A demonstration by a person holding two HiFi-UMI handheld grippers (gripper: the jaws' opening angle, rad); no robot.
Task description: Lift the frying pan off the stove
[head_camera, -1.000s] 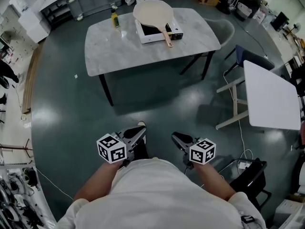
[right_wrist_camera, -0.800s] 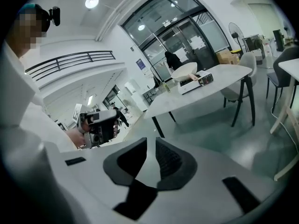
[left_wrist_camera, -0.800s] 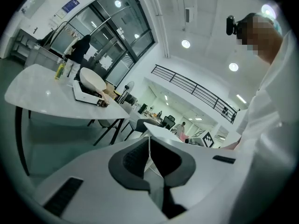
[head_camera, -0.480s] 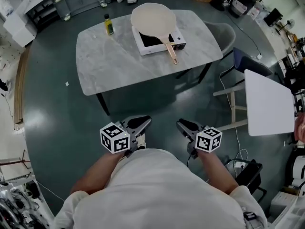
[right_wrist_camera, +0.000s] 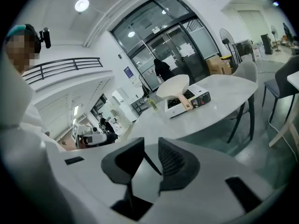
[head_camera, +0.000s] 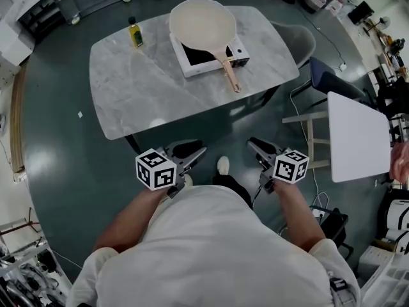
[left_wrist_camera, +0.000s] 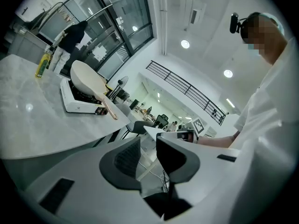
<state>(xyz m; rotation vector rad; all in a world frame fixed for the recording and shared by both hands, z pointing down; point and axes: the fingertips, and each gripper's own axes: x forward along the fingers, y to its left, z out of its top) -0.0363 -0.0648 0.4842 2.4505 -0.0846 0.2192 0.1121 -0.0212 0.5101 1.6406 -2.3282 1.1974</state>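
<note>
The pan (head_camera: 202,22) sits on the stove (head_camera: 195,66) at the table's (head_camera: 140,88) far side, its handle (head_camera: 229,74) jutting toward the person. A grab on that long handle alone could tip the pan or drag the stove along. The left gripper (head_camera: 192,151) and right gripper (head_camera: 259,147) hang well short of the table. The jaws of these 2 have just been opening to a narrow gap, with nothing between them.

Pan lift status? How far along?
Done: nothing; the frying pan sits on the stove. In hand: left gripper and right gripper, empty, jaws have just been opening, short of the table. To do: reach the handle, grip, lift.
</note>
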